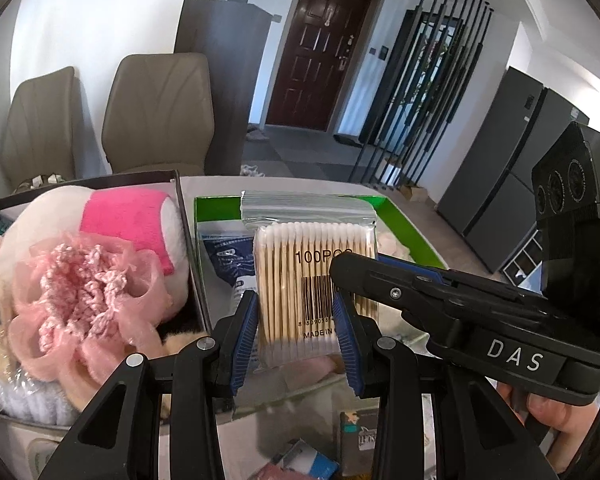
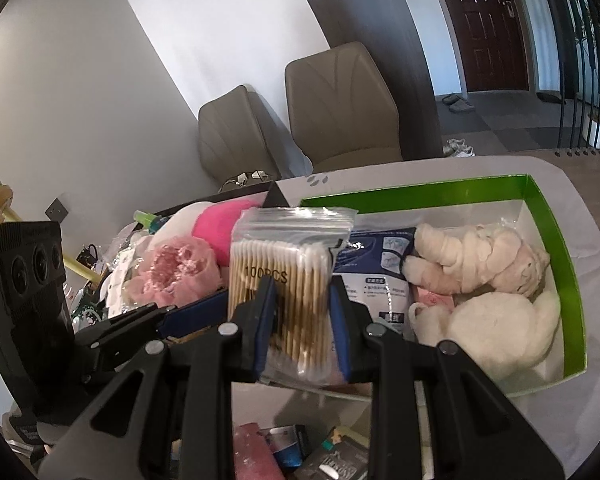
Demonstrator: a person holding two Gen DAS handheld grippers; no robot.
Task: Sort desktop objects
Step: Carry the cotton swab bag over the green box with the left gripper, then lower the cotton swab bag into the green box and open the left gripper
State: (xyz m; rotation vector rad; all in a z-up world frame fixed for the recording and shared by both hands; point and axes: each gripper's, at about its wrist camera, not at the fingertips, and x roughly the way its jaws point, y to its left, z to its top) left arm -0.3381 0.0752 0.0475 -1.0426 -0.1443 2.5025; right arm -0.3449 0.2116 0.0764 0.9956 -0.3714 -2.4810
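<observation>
Both tools, left tool (image 1: 296, 328) and right tool (image 2: 303, 320), pinch cotton-swab bag (image 1: 300, 276) (upright) above green box's (image 2: 556, 236) near-left corner; plush toys (image 2: 484, 280) crowd box.

It was a home – padded dining chairs (image 1: 156, 116) stood behind the table (image 2: 572, 176), with a dark entrance door (image 1: 320, 52), slippers (image 2: 456, 103) and a fridge (image 1: 512, 152).

Barcode and lower print on cotton swab bag (image 1: 300, 280) partly covered by right claw (image 1: 384, 280). Blue-and-white packet (image 2: 376, 280) half hidden behind swab bag. Small boxes (image 2: 300, 452) at lower edge cut off, labels unreadable. Contents beneath pink flower (image 1: 88, 292) indistinguishable.
</observation>
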